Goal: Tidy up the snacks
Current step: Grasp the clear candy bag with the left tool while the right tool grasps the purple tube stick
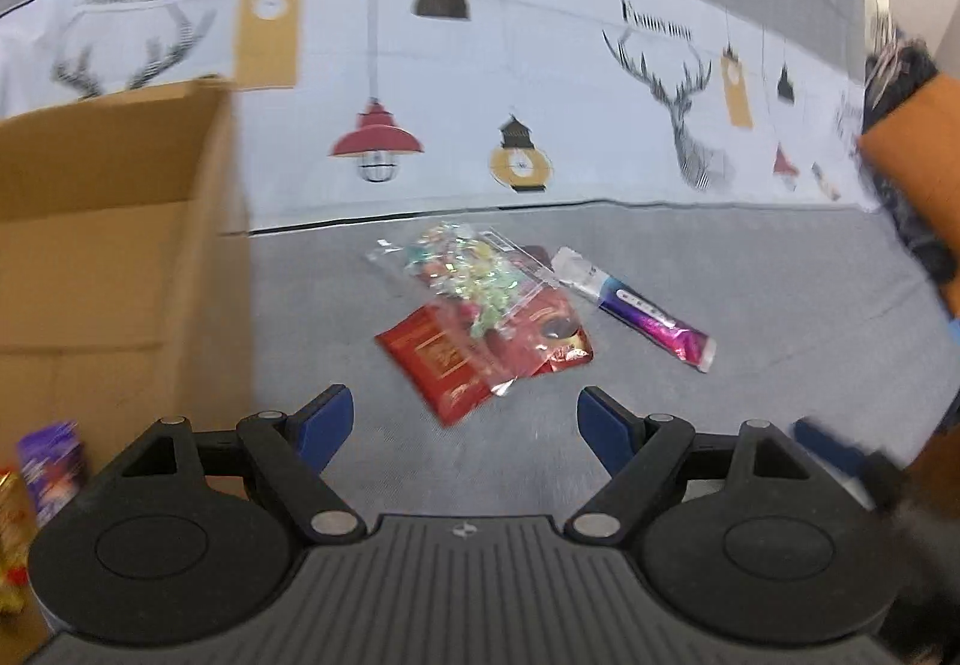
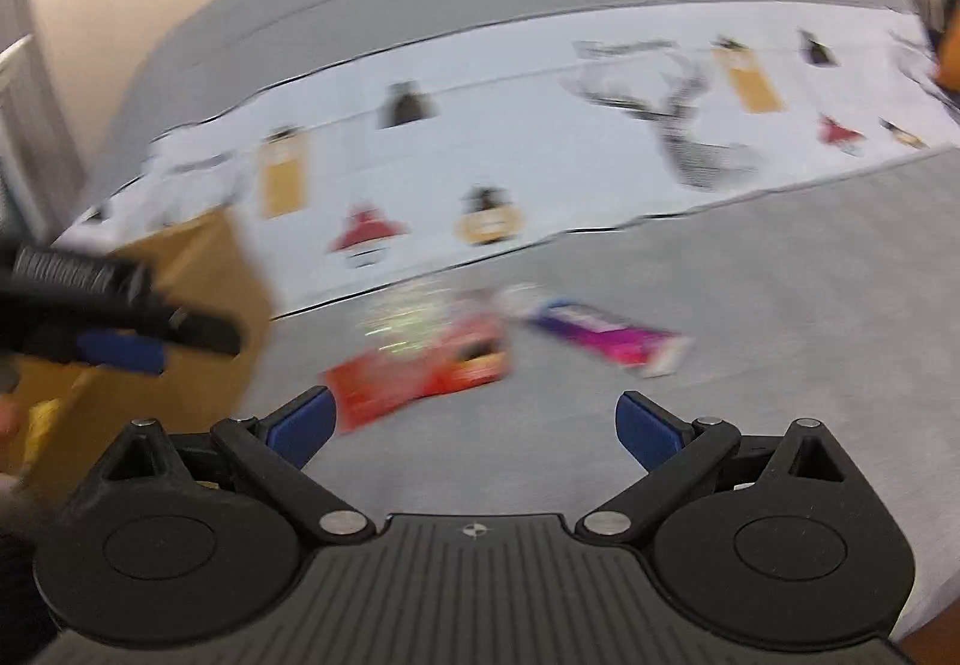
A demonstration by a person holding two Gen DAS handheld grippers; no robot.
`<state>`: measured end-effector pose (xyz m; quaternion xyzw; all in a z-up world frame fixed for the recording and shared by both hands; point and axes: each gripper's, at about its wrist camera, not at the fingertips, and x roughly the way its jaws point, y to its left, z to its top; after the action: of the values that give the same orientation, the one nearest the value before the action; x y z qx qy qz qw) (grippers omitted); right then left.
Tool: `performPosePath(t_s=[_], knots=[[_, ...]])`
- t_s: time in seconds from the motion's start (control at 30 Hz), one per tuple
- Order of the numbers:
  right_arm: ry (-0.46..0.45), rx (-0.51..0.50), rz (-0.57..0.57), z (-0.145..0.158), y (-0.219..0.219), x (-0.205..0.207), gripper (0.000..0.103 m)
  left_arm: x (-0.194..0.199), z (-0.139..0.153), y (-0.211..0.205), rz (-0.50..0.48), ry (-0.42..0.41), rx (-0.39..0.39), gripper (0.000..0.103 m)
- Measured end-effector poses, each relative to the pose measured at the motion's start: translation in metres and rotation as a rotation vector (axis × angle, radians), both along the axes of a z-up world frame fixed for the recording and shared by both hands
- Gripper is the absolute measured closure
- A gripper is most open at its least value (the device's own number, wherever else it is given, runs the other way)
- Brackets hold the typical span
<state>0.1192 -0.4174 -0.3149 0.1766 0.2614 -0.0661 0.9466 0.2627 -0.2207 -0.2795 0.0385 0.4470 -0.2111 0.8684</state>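
Observation:
A clear bag of colourful candies (image 1: 465, 275) lies on top of a red snack packet (image 1: 474, 353) on the grey sofa seat. A purple and pink snack bar (image 1: 636, 308) lies just to their right. My left gripper (image 1: 465, 422) is open and empty, a short way in front of the red packet. In the blurred right wrist view, my right gripper (image 2: 474, 425) is open and empty, with the red packet (image 2: 420, 371) ahead to the left and the purple bar (image 2: 606, 335) ahead to the right. The left gripper (image 2: 120, 329) shows at that view's left edge.
An open cardboard box (image 1: 114, 245) stands at the left on the seat, with purple and gold snack packets (image 1: 45, 461) beside its near corner. A white cloth printed with lamps and deer (image 1: 480, 83) covers the sofa back. A person's arm (image 1: 918, 155) is at the right.

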Motion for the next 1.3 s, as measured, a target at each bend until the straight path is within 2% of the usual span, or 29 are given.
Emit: performPosePath(t_s=[0.07,0.2,0.37,0.43,0.5,0.57,0.6,0.63,0.67,0.7,0.77,0.8,0.83,0.87,0.93,1.1,1.17,1.2,1.23,1.27,1.3], knots=[[0.003,0.043,-0.040,-0.010,-0.032,0.009,0.003,0.012,-0.016,-0.019,-0.007,0.006,0.024,0.017],[0.032,0.019,-0.032,-0.026,-0.070,0.032,0.003,0.044,-0.050,-0.049,-0.006,0.061,0.024,0.017],[0.081,0.004,0.034,-0.036,-0.093,0.070,0.003,0.071,-0.077,-0.073,-0.008,0.058,0.043,0.016],[0.090,-0.033,0.088,-0.038,-0.094,0.087,0.003,0.077,-0.090,-0.080,-0.042,0.083,0.060,0.007],[0.100,-0.100,0.157,-0.043,-0.092,0.103,0.003,0.075,-0.094,-0.086,-0.066,0.018,0.086,0.007],[0.111,-0.125,0.221,-0.052,-0.092,0.117,0.004,0.073,-0.098,-0.090,-0.115,-0.027,0.123,0.016],[0.120,-0.134,0.249,-0.057,-0.091,0.123,0.005,0.073,-0.098,-0.089,-0.123,-0.040,0.123,0.027],[0.125,-0.139,0.271,-0.062,-0.093,0.128,0.006,0.075,-0.097,-0.085,-0.129,-0.033,0.089,0.052],[0.135,-0.130,0.294,-0.067,-0.094,0.134,0.008,0.078,-0.097,-0.081,-0.132,0.001,0.041,0.067],[0.145,-0.127,0.307,-0.071,-0.094,0.139,0.012,0.082,-0.096,-0.076,-0.113,0.024,0.018,0.072],[0.146,-0.194,0.312,-0.074,-0.088,0.142,0.022,0.087,-0.093,-0.068,-0.087,0.038,-0.009,0.091],[0.154,-0.222,0.305,-0.073,-0.086,0.143,0.037,0.086,-0.091,-0.066,-0.086,0.035,-0.009,0.095],[0.156,-0.232,0.296,-0.070,-0.084,0.144,0.060,0.087,-0.091,-0.065,-0.090,0.030,-0.003,0.098],[0.157,-0.220,0.288,-0.067,-0.085,0.144,0.061,0.085,-0.089,-0.066,-0.095,0.028,0.001,0.101],[0.163,-0.196,0.269,-0.065,-0.086,0.145,0.071,0.084,-0.086,-0.066,-0.102,0.025,0.002,0.103],[0.153,-0.172,0.226,-0.058,-0.086,0.139,0.080,0.076,-0.069,-0.060,-0.114,0.005,-0.033,0.103],[0.143,-0.158,0.223,-0.053,-0.084,0.136,0.080,0.078,-0.068,-0.060,-0.116,0.028,-0.052,0.102],[0.137,-0.158,0.225,-0.051,-0.083,0.136,0.080,0.081,-0.069,-0.057,-0.087,0.051,-0.072,0.101],[0.134,-0.163,0.226,-0.050,-0.082,0.135,0.080,0.086,-0.070,-0.052,-0.051,0.076,-0.098,0.087],[0.134,-0.170,0.230,-0.049,-0.080,0.135,0.080,0.094,-0.072,-0.046,0.004,0.114,-0.131,0.060],[0.134,-0.179,0.232,-0.048,-0.080,0.135,0.080,0.101,-0.072,-0.040,0.063,0.142,-0.165,0.044]])
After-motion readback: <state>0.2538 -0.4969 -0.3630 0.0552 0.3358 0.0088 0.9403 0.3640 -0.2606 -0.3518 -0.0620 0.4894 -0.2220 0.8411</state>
